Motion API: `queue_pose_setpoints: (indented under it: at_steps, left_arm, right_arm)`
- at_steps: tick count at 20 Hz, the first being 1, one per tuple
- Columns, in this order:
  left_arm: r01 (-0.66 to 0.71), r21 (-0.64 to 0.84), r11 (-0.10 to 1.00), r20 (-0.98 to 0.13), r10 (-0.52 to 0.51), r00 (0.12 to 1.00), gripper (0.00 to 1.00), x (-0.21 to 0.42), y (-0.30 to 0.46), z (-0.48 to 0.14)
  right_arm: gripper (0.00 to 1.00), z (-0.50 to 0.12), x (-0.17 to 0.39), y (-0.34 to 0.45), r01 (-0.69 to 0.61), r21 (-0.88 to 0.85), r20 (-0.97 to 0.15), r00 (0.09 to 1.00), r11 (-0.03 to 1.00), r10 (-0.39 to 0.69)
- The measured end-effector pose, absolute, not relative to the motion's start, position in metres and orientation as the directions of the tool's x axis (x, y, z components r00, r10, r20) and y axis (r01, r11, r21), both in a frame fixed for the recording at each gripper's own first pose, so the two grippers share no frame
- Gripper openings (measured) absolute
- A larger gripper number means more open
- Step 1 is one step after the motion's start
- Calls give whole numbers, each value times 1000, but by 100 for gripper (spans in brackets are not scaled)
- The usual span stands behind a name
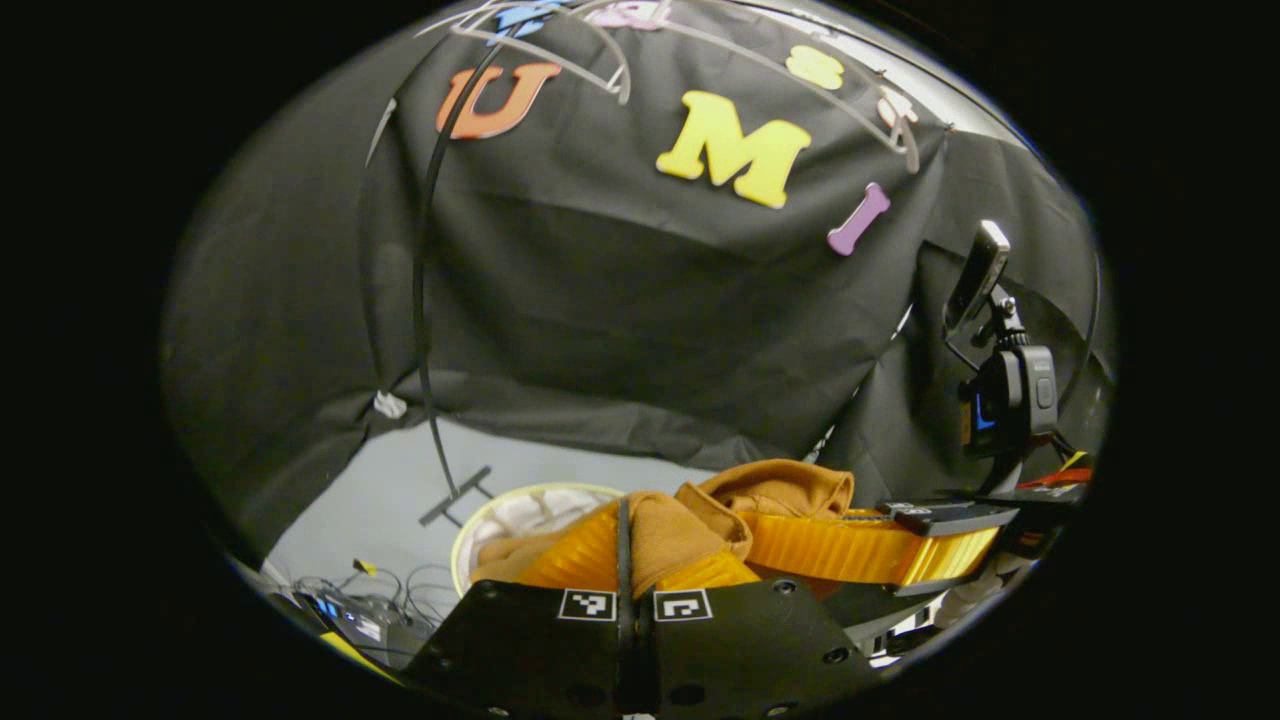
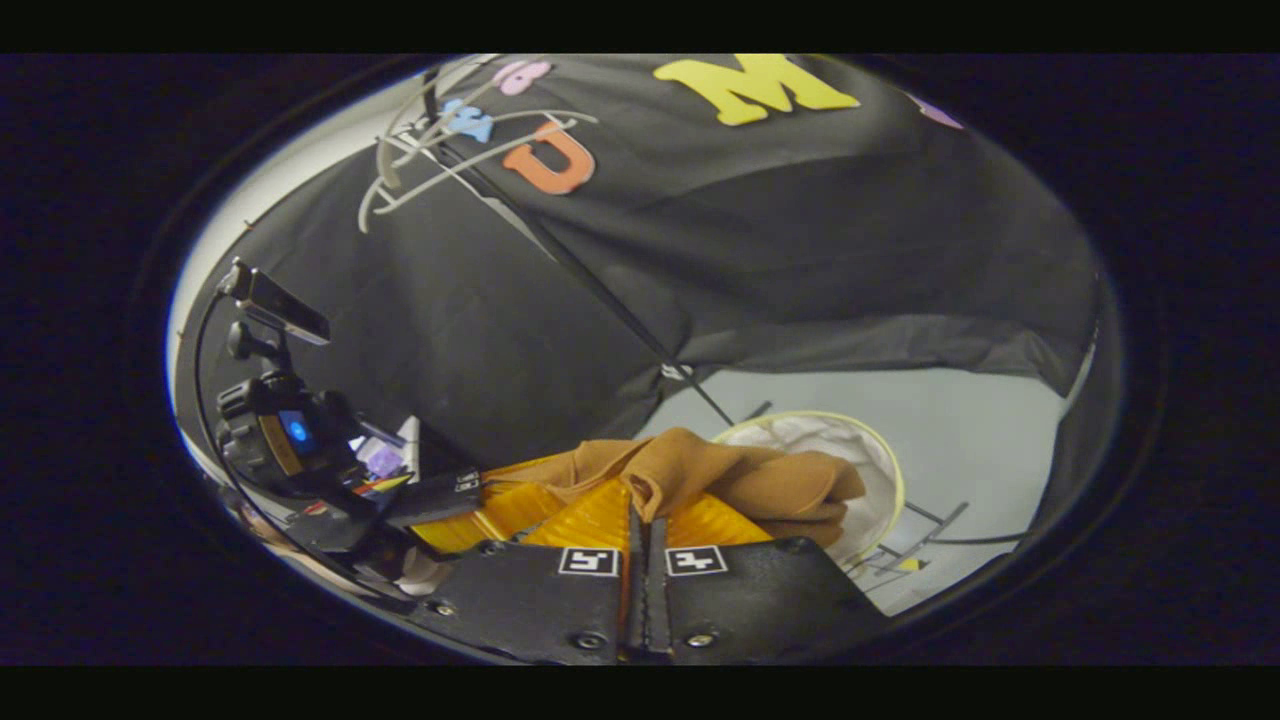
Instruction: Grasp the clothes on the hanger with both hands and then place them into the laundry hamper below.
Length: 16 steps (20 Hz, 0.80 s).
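A brown garment (image 1: 775, 490) is bunched between both grippers, just above the hamper. In the left gripper view, my left gripper (image 1: 625, 545) is shut on a fold of it, its orange fingers pressing either side. My right gripper (image 1: 860, 548) holds the cloth's other end, close on the right. In the right gripper view, my right gripper (image 2: 640, 512) is shut on the brown garment (image 2: 760, 480), which drapes toward the round hamper (image 2: 895, 480). The left gripper (image 2: 455, 525) shows at lower left. The hamper's yellow rim (image 1: 540, 487) and white liner lie right behind the cloth.
Bare white hangers (image 1: 600, 50) hang from the rack's top bar. The rack's thin black pole (image 1: 425, 300) runs down to feet on the grey floor beside the hamper. Cables and a device (image 1: 350, 620) lie on the floor at lower left.
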<state>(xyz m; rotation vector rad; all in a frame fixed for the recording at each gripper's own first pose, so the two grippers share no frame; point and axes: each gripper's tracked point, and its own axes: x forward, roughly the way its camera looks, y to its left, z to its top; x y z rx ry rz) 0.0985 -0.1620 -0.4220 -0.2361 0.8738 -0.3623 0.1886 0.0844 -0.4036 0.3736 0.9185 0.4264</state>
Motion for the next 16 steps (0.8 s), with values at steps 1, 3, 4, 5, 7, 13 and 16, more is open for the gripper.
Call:
queue_pose_setpoints:
  at_steps: [1, 3, 4, 5, 7, 13, 16]
  left_arm:
    - [193, -340, 921, -732, -388, 560, 0, 88, -161, -441]
    - [150, -331, 932, -791, -360, 495, 0, 65, -158, -472]
    - [137, -326, 935, -812, -351, 467, 0, 53, -156, -481]
    - [129, -323, 938, -826, -345, 445, 0, 48, -159, -486]
    - [123, -308, 944, -846, -330, 419, 0, 43, -164, -488]
    - [134, -253, 958, -838, -287, 464, 6, 57, -154, -473]
    - [174, -147, 974, -817, -219, 534, 73, 66, -127, -459]
  right_arm:
    - [4, -430, 179, 80, -162, 465, -719, 505, 870, 478]
    - [4, -461, 163, 69, -95, 437, -783, 449, 894, 430]
    - [4, -470, 157, 67, -71, 429, -802, 430, 901, 415]
    - [4, -478, 153, 67, -57, 413, -819, 413, 909, 398]
    - [5, -489, 147, 69, -60, 390, -834, 399, 919, 381]
    - [57, -473, 162, 51, -96, 315, -811, 489, 944, 321]
    - [81, -463, 170, 31, -115, 198, -803, 551, 973, 229]
